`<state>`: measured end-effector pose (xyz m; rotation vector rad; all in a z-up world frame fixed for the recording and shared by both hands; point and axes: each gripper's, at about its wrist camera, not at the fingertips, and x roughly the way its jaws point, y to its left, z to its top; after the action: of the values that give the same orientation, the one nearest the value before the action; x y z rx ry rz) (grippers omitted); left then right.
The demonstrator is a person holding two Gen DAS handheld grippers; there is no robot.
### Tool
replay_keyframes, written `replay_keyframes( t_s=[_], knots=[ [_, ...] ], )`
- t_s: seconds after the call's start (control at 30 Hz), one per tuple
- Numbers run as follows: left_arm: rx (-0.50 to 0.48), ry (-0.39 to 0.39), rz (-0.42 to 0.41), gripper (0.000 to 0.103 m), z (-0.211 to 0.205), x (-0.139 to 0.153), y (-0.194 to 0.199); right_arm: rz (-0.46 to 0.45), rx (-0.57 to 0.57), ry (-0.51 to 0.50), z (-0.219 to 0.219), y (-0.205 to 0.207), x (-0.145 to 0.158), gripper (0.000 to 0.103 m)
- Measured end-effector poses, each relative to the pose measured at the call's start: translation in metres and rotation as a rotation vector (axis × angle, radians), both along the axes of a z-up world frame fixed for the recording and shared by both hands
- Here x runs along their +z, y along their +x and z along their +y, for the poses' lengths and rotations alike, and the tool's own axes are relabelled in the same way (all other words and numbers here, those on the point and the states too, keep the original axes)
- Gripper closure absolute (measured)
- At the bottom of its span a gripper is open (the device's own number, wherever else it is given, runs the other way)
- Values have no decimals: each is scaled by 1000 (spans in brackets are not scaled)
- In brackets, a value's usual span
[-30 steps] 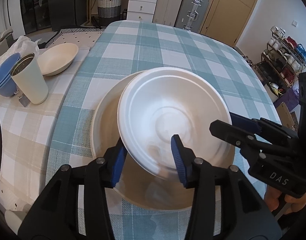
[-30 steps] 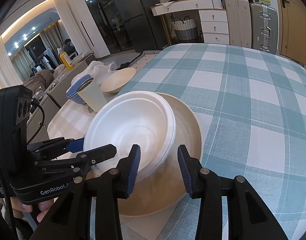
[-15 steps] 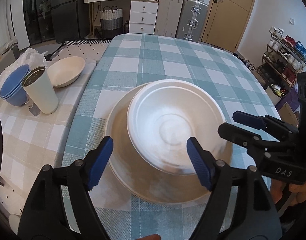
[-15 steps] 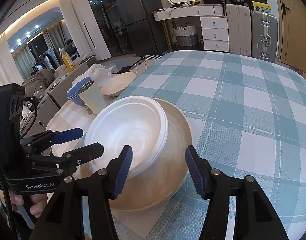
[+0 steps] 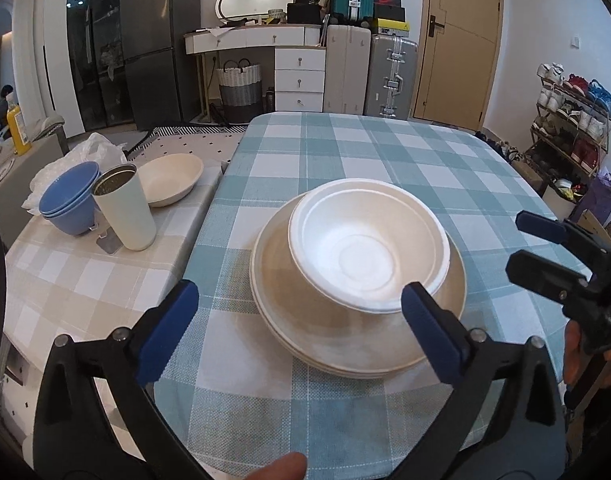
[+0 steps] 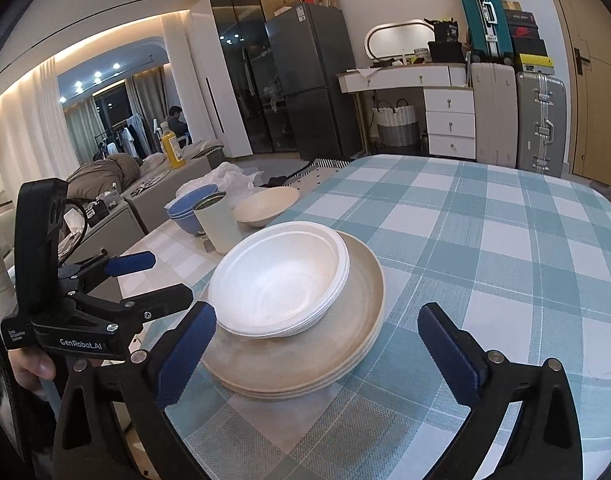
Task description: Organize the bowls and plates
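Both claws have just been opening and have drawn back toward the near edge since a second ago, when their blue pads sat close by the rim of the white bowl stack [image 5: 367, 252]; now the left claw [image 5: 297, 332] stands with its fingers wide apart and nothing between them, and the right claw [image 6: 319, 354] likewise, wide apart and empty; the white bowls sit nested inside the beige plate stack [image 5: 357, 332], pushed toward its far side, on the teal checked surface [image 5: 385, 152]; nothing presses on them.

From either claw the stack lies straight ahead and a little below, between the spread fingers but clear of them; being round, it has no long axis to mind; neither hand looks plainly nearer; off to the far left, on the beige checked cloth, wait the blue bowls [image 5: 67, 202], a pale tumbler [image 5: 123, 208] and a single beige bowl [image 5: 171, 178], all nearer the left hand, which I judge the likelier one to fetch them.

"GenRobot.AI" reads on the left claw's body in the right wrist view; other lettering is too small to make out.
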<state>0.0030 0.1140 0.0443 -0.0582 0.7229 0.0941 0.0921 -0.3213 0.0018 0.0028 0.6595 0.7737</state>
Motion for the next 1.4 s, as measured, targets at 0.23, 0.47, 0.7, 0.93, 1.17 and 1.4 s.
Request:
replay_keyframes(
  t_s=[0.23,0.47,0.7,0.93,1.17,1.4],
  knots=[
    [1,84,-51,2,-11,-7,-42,-102,-6,34,-21,-36,6,0],
    [19,113,-139,2,-19,-7,-89,-171,-20,67,-42,-76,4,0],
    [26,95,-186,2,-26,-15,-122,-210,-34,71,-54,-115,-6,0],
    [53,76,-217,2,-27,-27,-144,-241,-15,69,-58,-140,-14,0],
    [66,82,-238,2,-29,-24,-144,-264,-5,81,-59,-147,-9,0],
    [70,79,-235,2,-26,-23,-144,-257,-15,85,-64,-147,-12,0]
  ],
)
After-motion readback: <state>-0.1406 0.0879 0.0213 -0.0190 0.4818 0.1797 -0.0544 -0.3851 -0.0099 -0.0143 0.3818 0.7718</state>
